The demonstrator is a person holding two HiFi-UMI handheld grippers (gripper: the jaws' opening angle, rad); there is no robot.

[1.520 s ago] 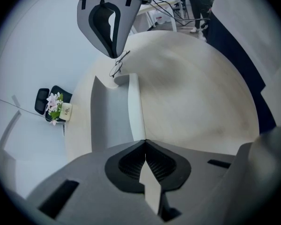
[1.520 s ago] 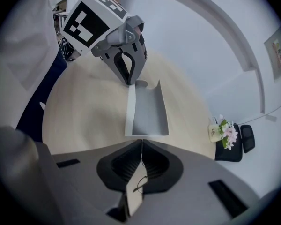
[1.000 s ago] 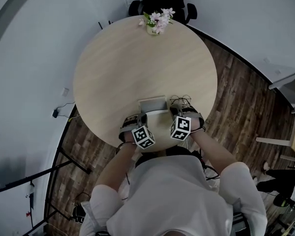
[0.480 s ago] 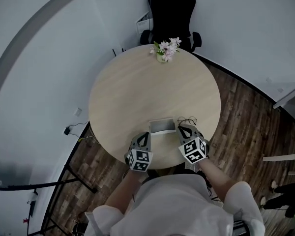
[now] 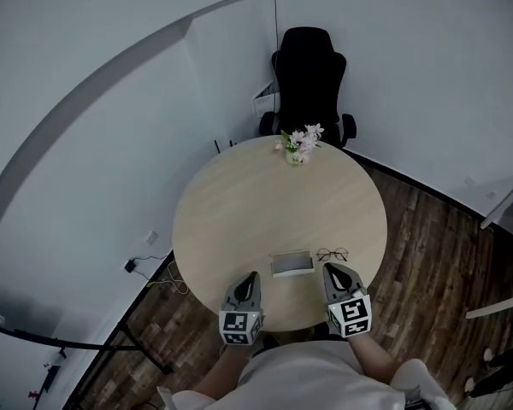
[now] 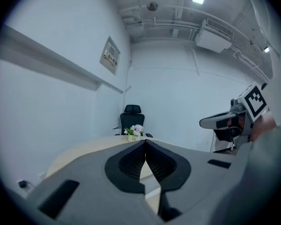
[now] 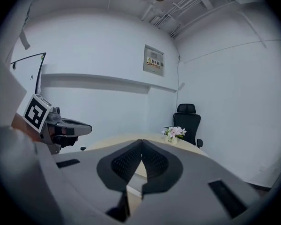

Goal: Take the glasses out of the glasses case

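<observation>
The glasses case [image 5: 291, 264] lies open on the round wooden table [image 5: 265, 203], near its front edge. The thin-framed glasses [image 5: 332, 254] lie on the tabletop just right of the case, outside it. My left gripper [image 5: 250, 277] hovers over the table's front edge, left of the case, jaws shut and empty. My right gripper [image 5: 332, 270] hovers just in front of the glasses, also shut with nothing in it. In the left gripper view the left gripper [image 6: 145, 144] has its tips meeting. The right gripper [image 7: 141, 142] looks the same in its own view. Both point roughly level across the table.
A small pot of pink flowers [image 5: 300, 146] stands at the table's far edge. A black office chair [image 5: 308, 79] is behind it against the white wall. Dark wood floor surrounds the table; a light desk edge [image 5: 506, 203] shows at the right.
Both grippers have lifted off the table and drawn back from the case and glasses, rolling upright. The head view has risen, so the table looks smaller and farther.
</observation>
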